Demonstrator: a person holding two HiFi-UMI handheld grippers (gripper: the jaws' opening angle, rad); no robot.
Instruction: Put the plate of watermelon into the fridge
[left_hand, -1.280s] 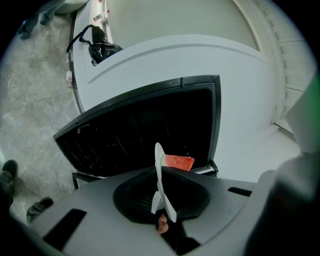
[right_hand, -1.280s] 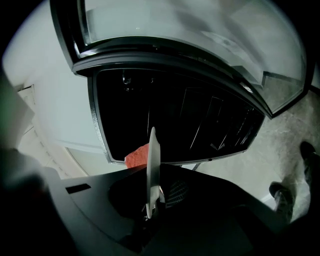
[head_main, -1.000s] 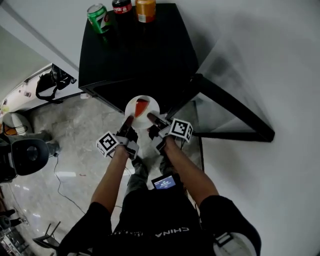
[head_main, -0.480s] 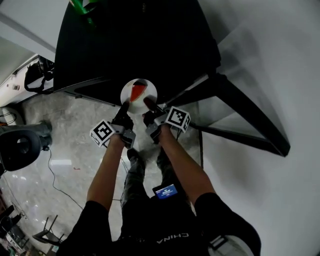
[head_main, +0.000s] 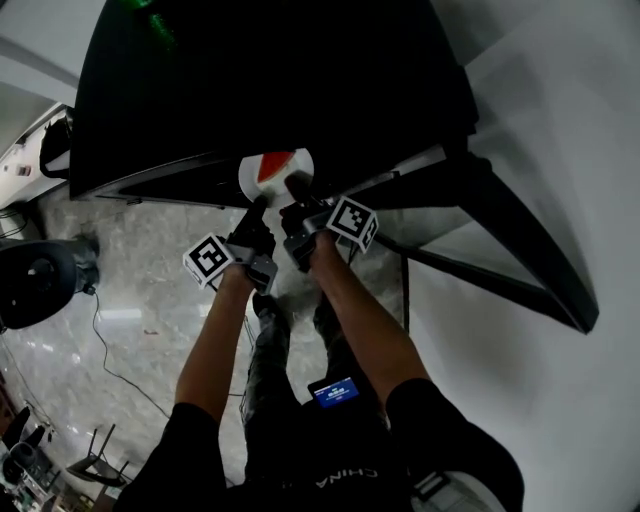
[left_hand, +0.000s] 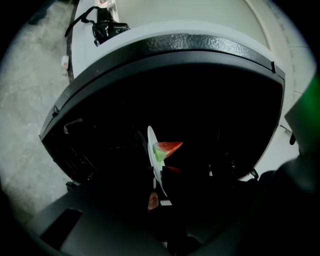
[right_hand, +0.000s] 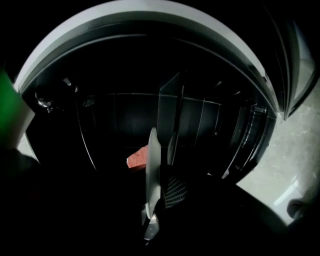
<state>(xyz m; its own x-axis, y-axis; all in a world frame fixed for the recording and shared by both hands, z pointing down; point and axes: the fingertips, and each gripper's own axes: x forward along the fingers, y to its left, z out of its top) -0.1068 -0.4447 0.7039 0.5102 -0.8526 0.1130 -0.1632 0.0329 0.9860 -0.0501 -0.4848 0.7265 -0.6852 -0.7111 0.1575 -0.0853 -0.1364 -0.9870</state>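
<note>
A white plate (head_main: 258, 178) with a red watermelon wedge (head_main: 276, 163) is held level at the mouth of the black fridge (head_main: 270, 80), its far half under the fridge's top edge. My left gripper (head_main: 257, 208) is shut on the plate's near left rim, and my right gripper (head_main: 297, 190) is shut on its near right rim. In the left gripper view the plate (left_hand: 152, 150) shows edge-on with the wedge (left_hand: 168, 148) to its right and the left gripper (left_hand: 157, 192) below. The right gripper view shows the plate (right_hand: 152, 165), the wedge (right_hand: 137, 159) and wire shelves inside, with the right gripper (right_hand: 159, 200) dark.
The fridge door (head_main: 530, 265) stands open to the right, close to the white wall. A black bag (head_main: 55, 145) lies on a white ledge at the left. A black round stool (head_main: 35, 275) and a cable (head_main: 110, 345) are on the marble floor.
Both grippers have carried the plate forward into the fridge opening; its far half is now under the top edge. The cans on the fridge top have slid out of the head view.
</note>
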